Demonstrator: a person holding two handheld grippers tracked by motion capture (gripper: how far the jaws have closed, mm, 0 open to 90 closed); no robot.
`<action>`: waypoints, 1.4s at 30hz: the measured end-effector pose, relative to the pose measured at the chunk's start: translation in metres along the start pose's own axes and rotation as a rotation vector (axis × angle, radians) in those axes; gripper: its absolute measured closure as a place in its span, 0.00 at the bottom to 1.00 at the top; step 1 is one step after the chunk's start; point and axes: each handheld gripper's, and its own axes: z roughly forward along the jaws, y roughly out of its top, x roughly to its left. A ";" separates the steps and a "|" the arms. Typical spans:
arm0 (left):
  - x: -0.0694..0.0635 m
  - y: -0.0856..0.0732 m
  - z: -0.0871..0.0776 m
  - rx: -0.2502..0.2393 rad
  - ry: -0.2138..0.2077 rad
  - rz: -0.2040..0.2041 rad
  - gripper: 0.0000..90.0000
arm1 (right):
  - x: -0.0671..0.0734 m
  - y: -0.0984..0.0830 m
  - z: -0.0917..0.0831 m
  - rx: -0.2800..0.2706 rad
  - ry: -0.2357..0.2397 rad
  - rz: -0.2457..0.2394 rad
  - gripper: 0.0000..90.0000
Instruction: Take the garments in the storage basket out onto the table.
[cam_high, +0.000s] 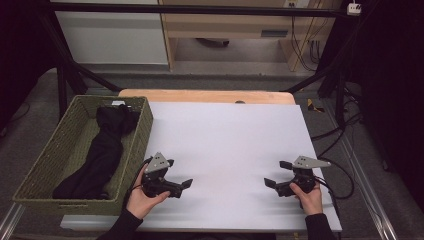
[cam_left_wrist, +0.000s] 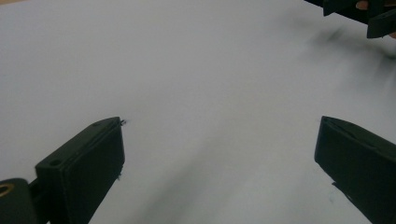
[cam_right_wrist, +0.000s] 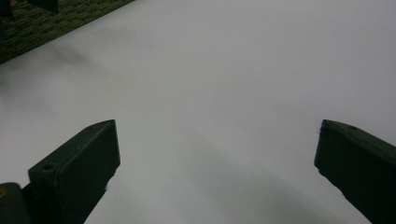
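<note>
A black cloth (cam_high: 102, 152) lies lengthwise inside a green woven basket (cam_high: 141, 131) at the table's left. My left gripper (cam_high: 180, 173) rests low over the white sheet (cam_high: 230, 145) just right of the basket, held in a hand, jaws wide open and empty. My right gripper (cam_high: 275, 173) is near the sheet's front right, also held in a hand, open and empty. In the left gripper view my left gripper (cam_left_wrist: 219, 140) spans bare white sheet, with the right gripper (cam_left_wrist: 369, 14) far off. In the right gripper view my right gripper (cam_right_wrist: 217, 144) faces the sheet and the basket (cam_right_wrist: 46, 23).
A wooden table edge (cam_high: 205, 96) shows beyond the sheet. Black frame legs (cam_high: 62, 85) stand behind the basket, and cables (cam_high: 340, 145) trail along the table's right side. White sheet stretches between and beyond the two grippers.
</note>
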 end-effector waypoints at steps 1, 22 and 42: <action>0.000 0.001 0.000 -0.001 0.000 0.000 0.01 | 0.000 0.000 0.000 0.000 0.000 0.000 0.01; -0.006 0.024 -0.010 -0.004 0.009 0.021 0.01 | 0.000 0.000 0.001 0.004 -0.009 -0.003 0.01; 0.001 0.051 -0.029 -0.027 0.044 0.025 0.01 | 0.000 0.000 0.001 0.006 -0.009 -0.002 0.01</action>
